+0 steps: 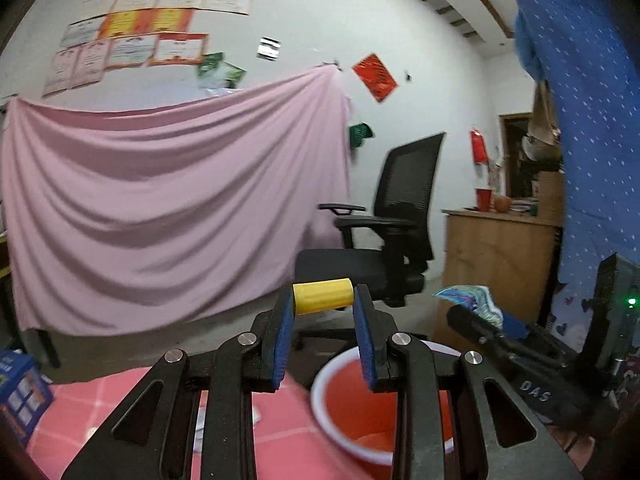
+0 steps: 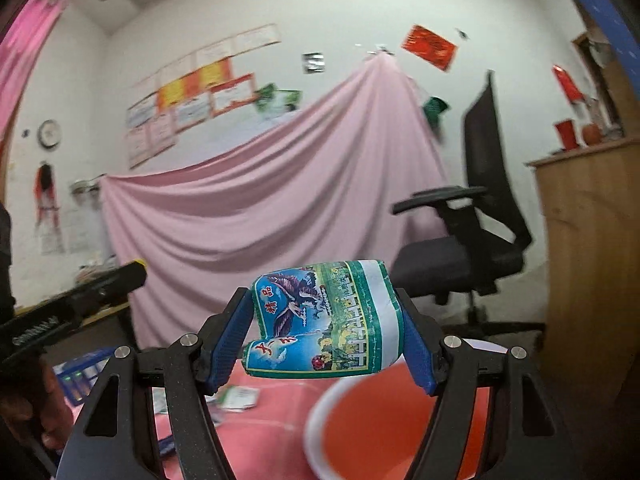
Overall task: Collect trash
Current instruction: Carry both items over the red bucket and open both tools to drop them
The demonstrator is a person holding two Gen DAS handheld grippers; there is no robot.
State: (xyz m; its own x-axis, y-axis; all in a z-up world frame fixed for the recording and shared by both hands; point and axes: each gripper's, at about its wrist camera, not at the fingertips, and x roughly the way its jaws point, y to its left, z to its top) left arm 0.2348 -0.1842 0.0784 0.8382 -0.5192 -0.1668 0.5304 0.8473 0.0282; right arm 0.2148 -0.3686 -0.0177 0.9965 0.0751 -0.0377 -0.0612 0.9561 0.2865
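Observation:
My left gripper (image 1: 324, 300) is shut on a small yellow cylinder (image 1: 323, 296), held crosswise between the blue pads above a red bin (image 1: 356, 408) with a white rim. My right gripper (image 2: 326, 316) is shut on a crumpled printed packet (image 2: 328, 320) in blue and green with a bird picture, also raised over the red bin (image 2: 384, 420). In the left wrist view the right gripper (image 1: 472, 312) shows at the right with the packet (image 1: 476, 300) at its tip. The left gripper's black body (image 2: 80, 300) appears at the left of the right wrist view.
The bin stands on a pink checked tablecloth (image 1: 120, 400). A blue box (image 1: 20, 392) and papers (image 2: 240, 398) lie on the table. Behind are a pink draped sheet (image 1: 160, 208), a black office chair (image 1: 384, 240) and a wooden cabinet (image 1: 496, 256) with a red cup (image 1: 483, 199).

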